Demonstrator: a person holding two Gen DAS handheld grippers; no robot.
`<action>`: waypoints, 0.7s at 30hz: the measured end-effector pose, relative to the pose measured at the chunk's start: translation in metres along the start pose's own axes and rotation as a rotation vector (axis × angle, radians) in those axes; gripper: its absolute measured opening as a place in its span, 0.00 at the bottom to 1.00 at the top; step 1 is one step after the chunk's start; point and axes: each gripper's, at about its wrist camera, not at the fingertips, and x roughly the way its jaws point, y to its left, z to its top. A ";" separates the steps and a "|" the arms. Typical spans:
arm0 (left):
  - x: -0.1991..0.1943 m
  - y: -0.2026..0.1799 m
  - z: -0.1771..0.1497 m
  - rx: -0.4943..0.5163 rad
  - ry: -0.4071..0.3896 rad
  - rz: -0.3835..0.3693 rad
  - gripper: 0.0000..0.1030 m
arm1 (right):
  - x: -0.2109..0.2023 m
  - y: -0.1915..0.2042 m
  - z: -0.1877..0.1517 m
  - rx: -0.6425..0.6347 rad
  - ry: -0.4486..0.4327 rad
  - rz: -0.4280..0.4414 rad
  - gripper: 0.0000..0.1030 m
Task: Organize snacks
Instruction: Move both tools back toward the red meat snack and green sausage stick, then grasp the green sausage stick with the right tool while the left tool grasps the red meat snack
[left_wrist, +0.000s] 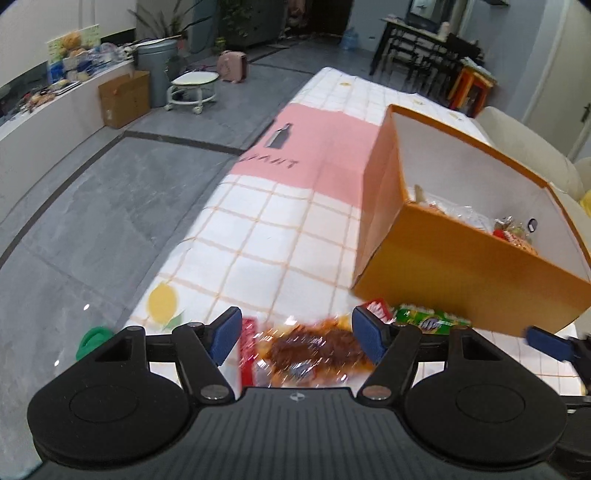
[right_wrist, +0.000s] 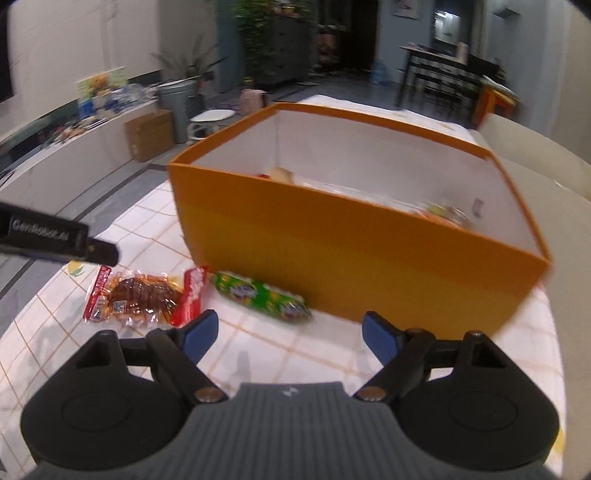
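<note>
An orange box (left_wrist: 469, 269) (right_wrist: 351, 251) with white inner walls stands on the checked tablecloth and holds several snack packets (left_wrist: 513, 230). In front of it lie a clear packet of brown meat with red ends (left_wrist: 314, 350) (right_wrist: 144, 295) and a green snack packet (left_wrist: 428, 321) (right_wrist: 262, 295). My left gripper (left_wrist: 295, 336) is open, with the meat packet between its blue pads, just above it. My right gripper (right_wrist: 288, 332) is open and empty, just short of the green packet. The left gripper's body (right_wrist: 55, 240) shows at the left of the right wrist view.
The table (left_wrist: 266, 236) edge runs along the left, with grey floor beyond. A cream chair (right_wrist: 535, 166) stands behind the box on the right. A cardboard carton (left_wrist: 123, 98), a white stool (left_wrist: 194, 86) and a grey bin stand far off on the floor.
</note>
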 end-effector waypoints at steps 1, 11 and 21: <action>0.003 -0.002 0.001 0.017 -0.004 -0.014 0.77 | 0.008 0.002 0.000 -0.031 0.000 0.003 0.74; 0.034 -0.011 0.004 0.155 0.090 -0.047 0.72 | 0.052 0.004 -0.001 -0.092 0.049 0.031 0.44; 0.032 -0.013 -0.012 0.058 0.239 -0.107 0.60 | 0.031 -0.001 -0.013 -0.054 0.078 0.063 0.00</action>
